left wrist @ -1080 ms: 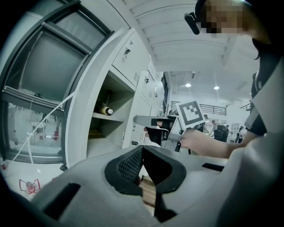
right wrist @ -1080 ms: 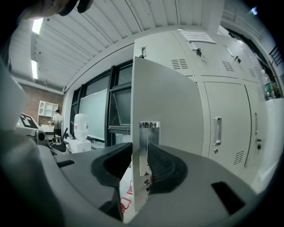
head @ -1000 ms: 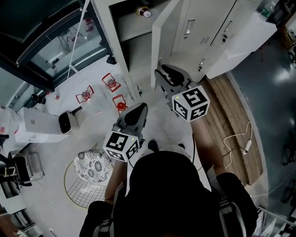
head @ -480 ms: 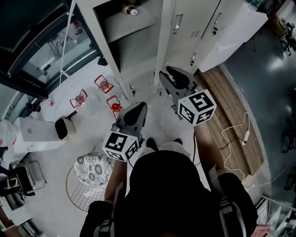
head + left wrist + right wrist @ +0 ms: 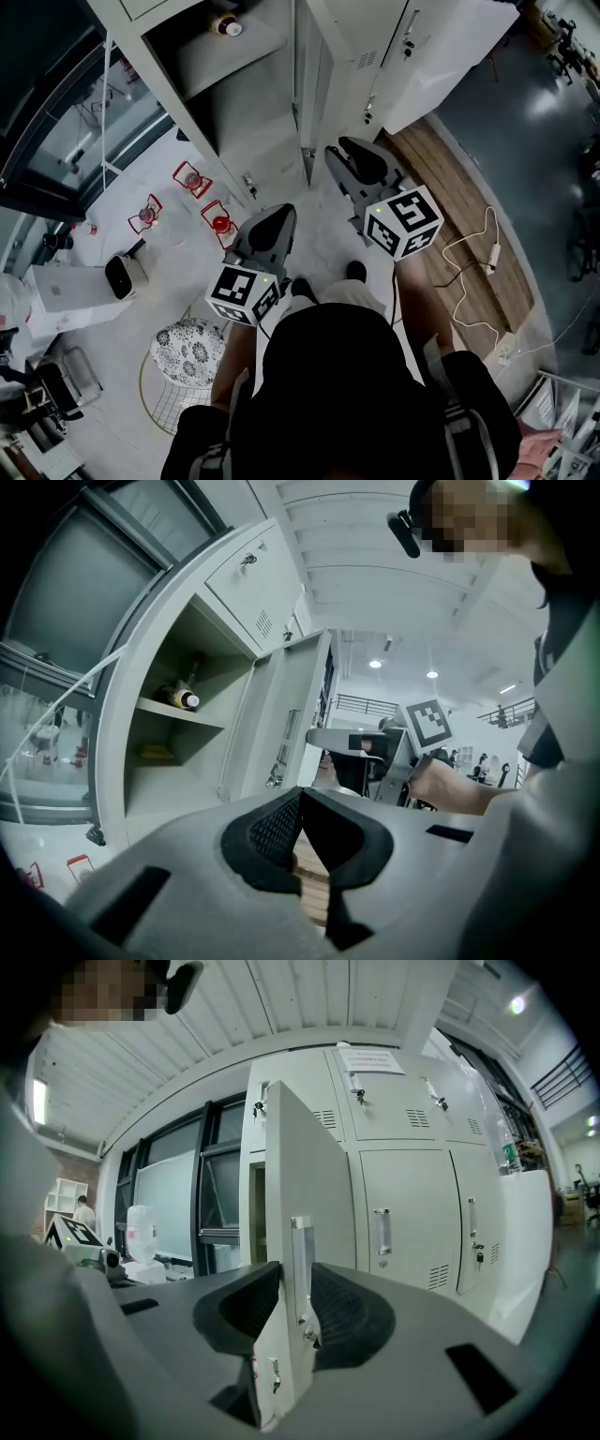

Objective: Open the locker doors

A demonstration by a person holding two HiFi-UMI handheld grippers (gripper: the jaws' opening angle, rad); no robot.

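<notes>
The grey locker bank (image 5: 394,42) runs across the top of the head view. One tall door (image 5: 303,84) stands swung out, edge-on to me, and bares a compartment with a shelf (image 5: 220,61) and a bottle (image 5: 225,25). My right gripper (image 5: 345,150) is just right of that door's lower edge. In the right gripper view its jaws (image 5: 295,1283) are closing, and the door (image 5: 281,1194) with its handle (image 5: 300,1251) shows in the gap; the pads do not press it. My left gripper (image 5: 278,214) hangs lower left, shut and holding nothing (image 5: 300,799).
Closed locker doors (image 5: 403,1213) with handles and keys lie right of the open one. A white counter (image 5: 459,47) stands at upper right. On the floor are red stands (image 5: 192,175), a patterned stool (image 5: 192,352), a white box (image 5: 66,286) and a cable (image 5: 478,253).
The locker door has swung further out, from angled to edge-on. The lockers have slid up and left in the head view. The right gripper stays beside the door; the left has barely moved.
</notes>
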